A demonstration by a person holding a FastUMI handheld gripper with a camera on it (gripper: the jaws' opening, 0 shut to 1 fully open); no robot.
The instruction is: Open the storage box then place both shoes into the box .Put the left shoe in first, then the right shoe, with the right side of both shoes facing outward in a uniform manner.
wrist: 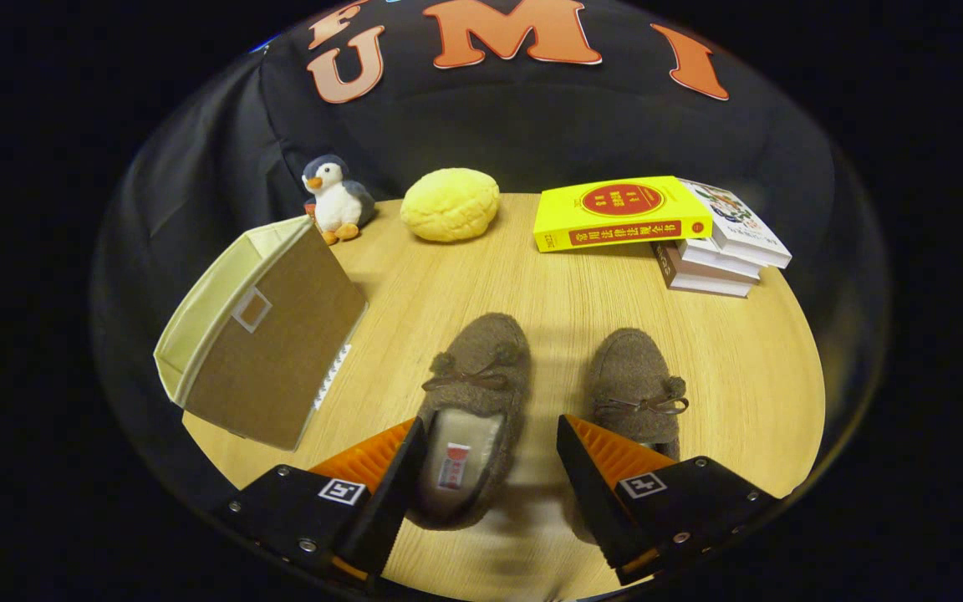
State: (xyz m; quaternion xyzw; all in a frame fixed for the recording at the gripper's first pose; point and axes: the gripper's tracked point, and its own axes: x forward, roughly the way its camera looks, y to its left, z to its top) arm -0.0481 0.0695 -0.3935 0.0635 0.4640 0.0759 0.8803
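Two brown fuzzy slippers with small bows lie toes-away on the wooden table (565, 284). The left shoe (473, 393) lies with its heel opening between my fingers, close to the left finger (381, 468). The right shoe (636, 389) sits just ahead of the right finger (607, 468), which covers its heel. My gripper (490, 468) is open, hovering above the shoes and gripping nothing. The storage box (260, 334), beige with a brown front flap and a small label window, stands to the left of the shoes with its flap shut.
At the back of the table sit a plush penguin (333, 199), a yellow bun-shaped cushion (450, 205), and a stack of books (665, 230) topped by a yellow one. The table's edge curves round close behind the box and to the right of the right shoe.
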